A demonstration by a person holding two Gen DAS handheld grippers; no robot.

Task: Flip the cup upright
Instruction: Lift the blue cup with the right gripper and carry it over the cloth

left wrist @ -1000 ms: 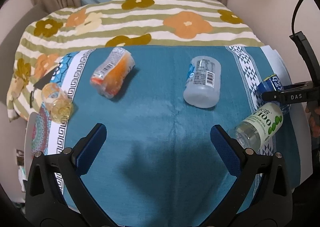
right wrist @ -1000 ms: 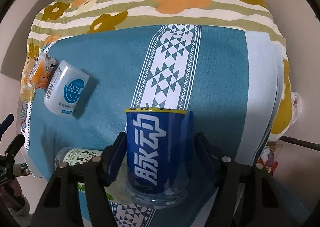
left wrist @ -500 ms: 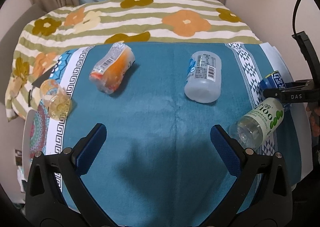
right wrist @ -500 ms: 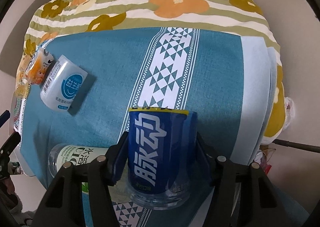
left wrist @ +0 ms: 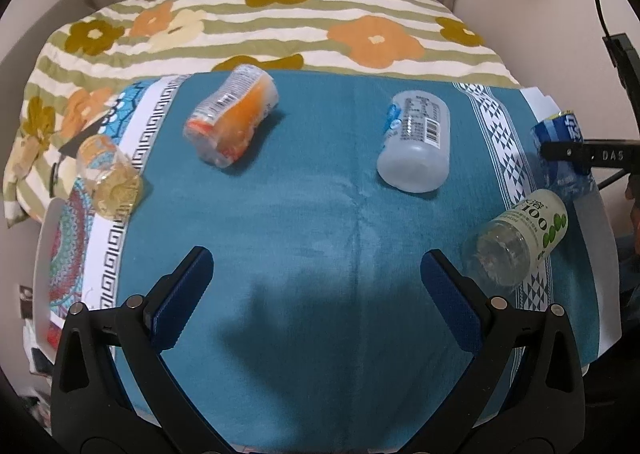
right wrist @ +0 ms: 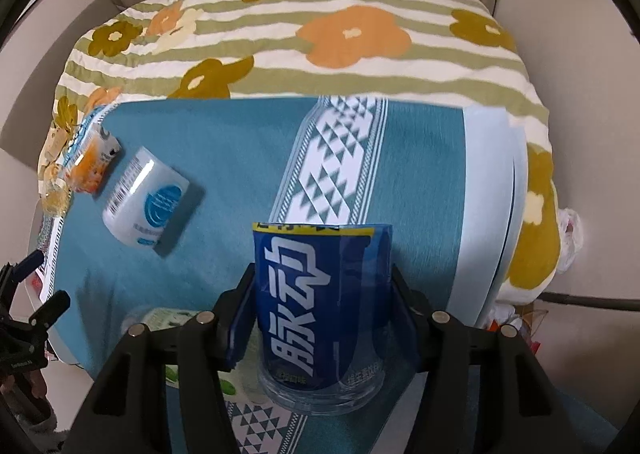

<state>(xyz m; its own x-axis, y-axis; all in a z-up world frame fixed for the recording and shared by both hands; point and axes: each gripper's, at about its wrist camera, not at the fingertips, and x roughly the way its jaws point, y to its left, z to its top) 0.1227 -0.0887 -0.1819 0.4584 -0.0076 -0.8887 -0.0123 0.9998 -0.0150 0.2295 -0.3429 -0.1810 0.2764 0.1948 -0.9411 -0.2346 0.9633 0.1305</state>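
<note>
A clear cup with a blue label and white characters (right wrist: 320, 306) sits between the fingers of my right gripper (right wrist: 320, 314), which is shut on it; its yellow-edged rim points away from the camera and its clear base is toward me. In the left wrist view the same blue cup (left wrist: 558, 138) shows at the far right edge, held by the right gripper's black finger. My left gripper (left wrist: 316, 294) is open and empty above the teal cloth (left wrist: 320, 214).
On the cloth lie an orange-labelled cup (left wrist: 232, 120), a white cup (left wrist: 416, 142), a green-dotted clear cup (left wrist: 520, 238) and a yellowish clear cup (left wrist: 108, 178) at the left border. A floral quilt (left wrist: 280, 26) lies behind.
My right gripper has closed on the blue cup and lifted it slightly, the view tilting up. The left gripper has drawn back a little; it stays open.
</note>
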